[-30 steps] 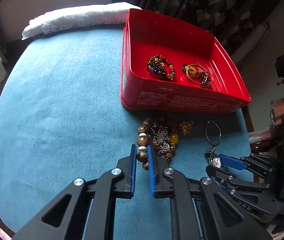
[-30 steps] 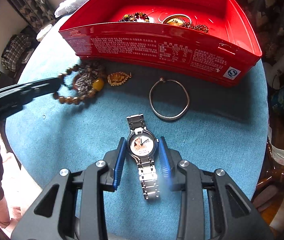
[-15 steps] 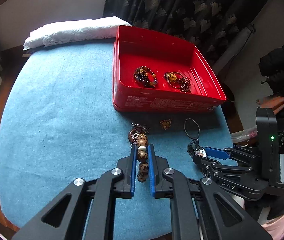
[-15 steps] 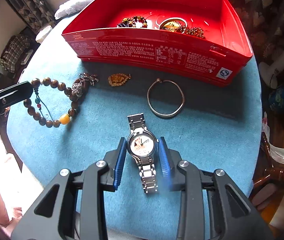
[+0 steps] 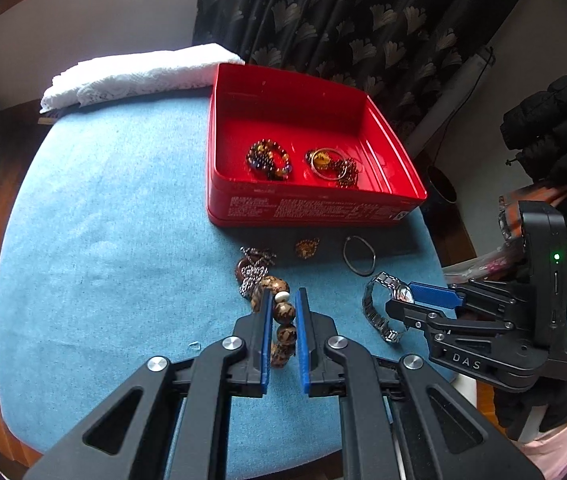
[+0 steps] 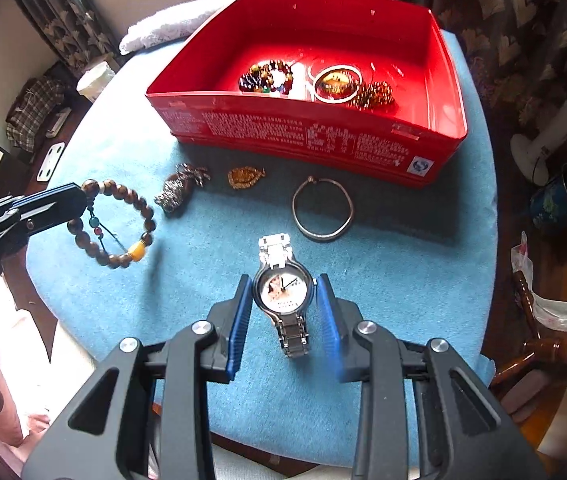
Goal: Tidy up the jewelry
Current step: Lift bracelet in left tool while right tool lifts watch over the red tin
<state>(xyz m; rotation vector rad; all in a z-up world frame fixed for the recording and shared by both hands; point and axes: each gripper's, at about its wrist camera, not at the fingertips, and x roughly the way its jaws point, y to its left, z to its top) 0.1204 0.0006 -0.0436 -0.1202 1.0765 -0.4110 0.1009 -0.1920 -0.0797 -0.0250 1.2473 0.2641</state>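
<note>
My left gripper [image 5: 283,300] is shut on a brown wooden bead bracelet [image 5: 283,320] and holds it above the blue table; it hangs from the fingers in the right wrist view [image 6: 113,224]. My right gripper [image 6: 283,288] is shut on a silver wristwatch [image 6: 283,292], lifted off the cloth, also seen in the left wrist view [image 5: 383,304]. The red tin box [image 5: 315,208] stands beyond, holding a dark bead bracelet [image 5: 269,158] and a ring with a chain [image 5: 333,164].
On the blue cloth before the box lie a silver pendant [image 6: 179,192], a gold pendant [image 6: 245,176] and a thin metal bangle [image 6: 322,208]. A white towel [image 5: 135,76] lies at the table's far edge. Dark curtains hang behind.
My left gripper has closed on the wooden bead bracelet and lifted it off the table, away from the silver pendant. My right gripper has risen with the watch.
</note>
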